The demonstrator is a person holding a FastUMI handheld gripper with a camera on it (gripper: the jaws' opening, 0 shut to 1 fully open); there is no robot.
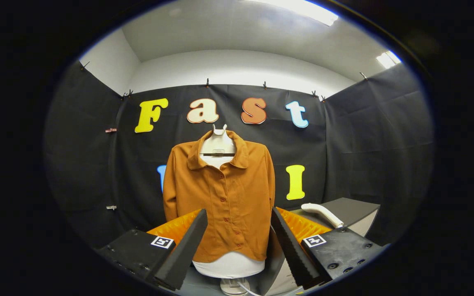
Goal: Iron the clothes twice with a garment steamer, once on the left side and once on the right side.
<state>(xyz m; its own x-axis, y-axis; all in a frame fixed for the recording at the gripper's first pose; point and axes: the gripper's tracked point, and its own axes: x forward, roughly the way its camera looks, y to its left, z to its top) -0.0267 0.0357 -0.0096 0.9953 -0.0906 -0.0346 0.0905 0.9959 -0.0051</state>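
Ridged, wedge-shaped fingers of the gripper stand spread wide, grasping nothing. Beyond them a rust-brown buttoned shirt hangs smooth on a pale mannequin torso. Off to the right, a white steamer handle rests on a dark grey stand, black cloth walls behind.

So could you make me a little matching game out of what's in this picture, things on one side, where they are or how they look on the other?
Things:
1. shirt
2. garment steamer
3. gripper
4. mannequin torso

Descriptions:
A. white, lying on a dark stand beyond the right finger
B. open, holding nothing
C. orange-brown, buttoned, worn on the form
D. white, showing below the hem and at the collar

Pairs: 1-C, 2-A, 3-B, 4-D
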